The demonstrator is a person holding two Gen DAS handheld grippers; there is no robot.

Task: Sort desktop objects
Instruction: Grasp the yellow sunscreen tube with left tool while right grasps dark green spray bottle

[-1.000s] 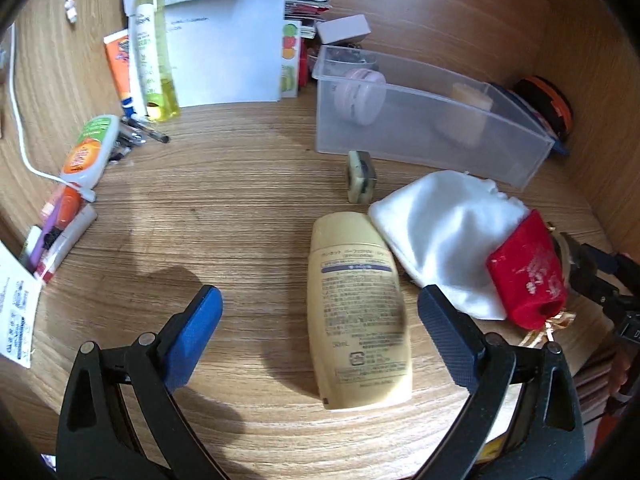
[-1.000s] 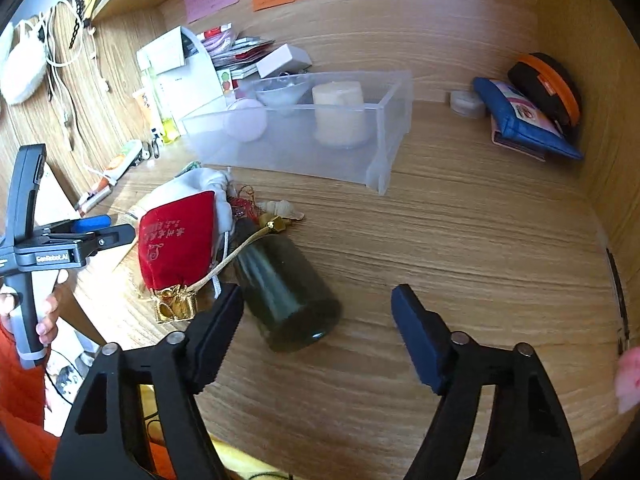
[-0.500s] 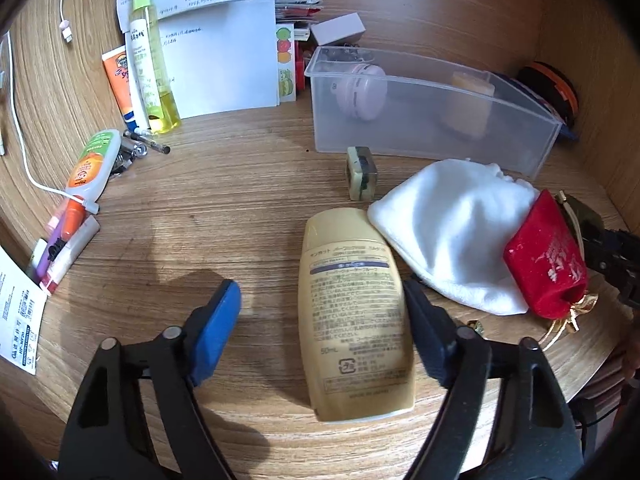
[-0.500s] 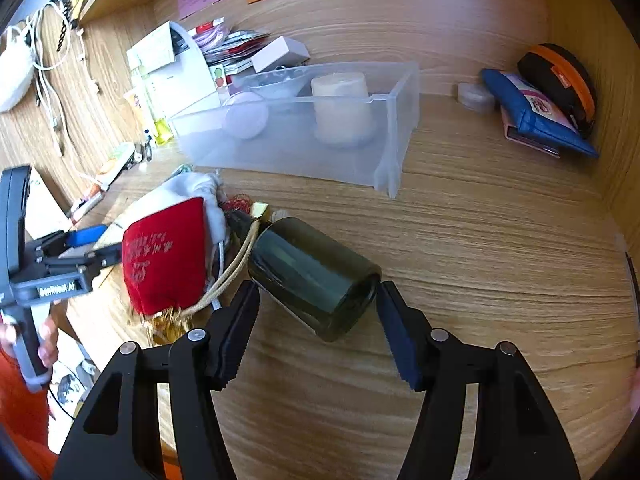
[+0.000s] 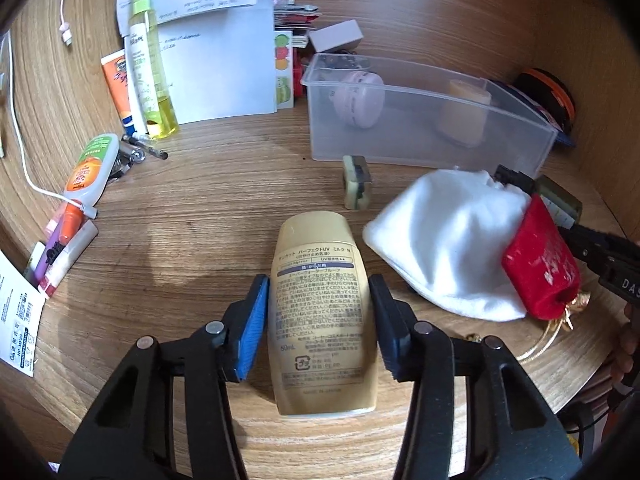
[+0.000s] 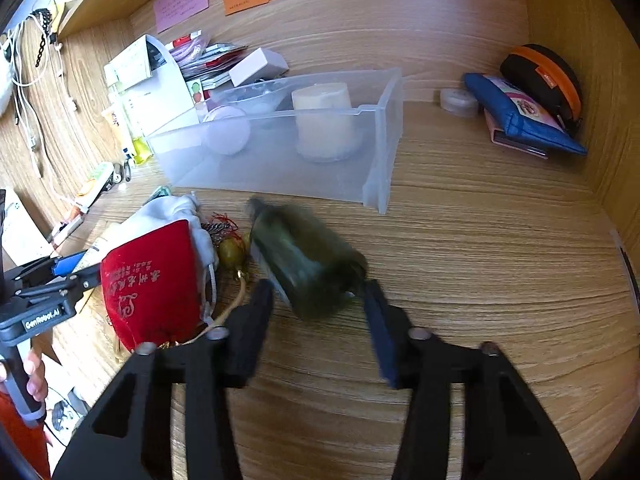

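My left gripper [image 5: 318,320] is shut on a cream-yellow sunscreen bottle [image 5: 320,304] that lies flat on the wooden desk, its blue pads against both sides. My right gripper [image 6: 318,306] is shut on a dark green glass bottle [image 6: 304,260], blurred by motion, its neck pointing toward the clear plastic bin [image 6: 384,148]. That bin also shows in the left wrist view [image 5: 420,148], holding a pink round jar [image 5: 358,98] and a cream candle [image 5: 466,114]. A white pouch [image 5: 444,240] and a red velvet pouch [image 5: 540,264] lie between the grippers.
Tubes, a spray bottle [image 5: 150,68], pens and a cable lie at the desk's left. A small eraser-like block [image 5: 356,188] sits before the bin. A blue pouch [image 6: 520,120] and black-orange case [image 6: 540,80] sit at the right corner. Papers and a white box [image 6: 258,66] stand behind.
Both grippers have closed: the left on the sunscreen bottle, the right on the green bottle, which has turned and shifted toward the bin.
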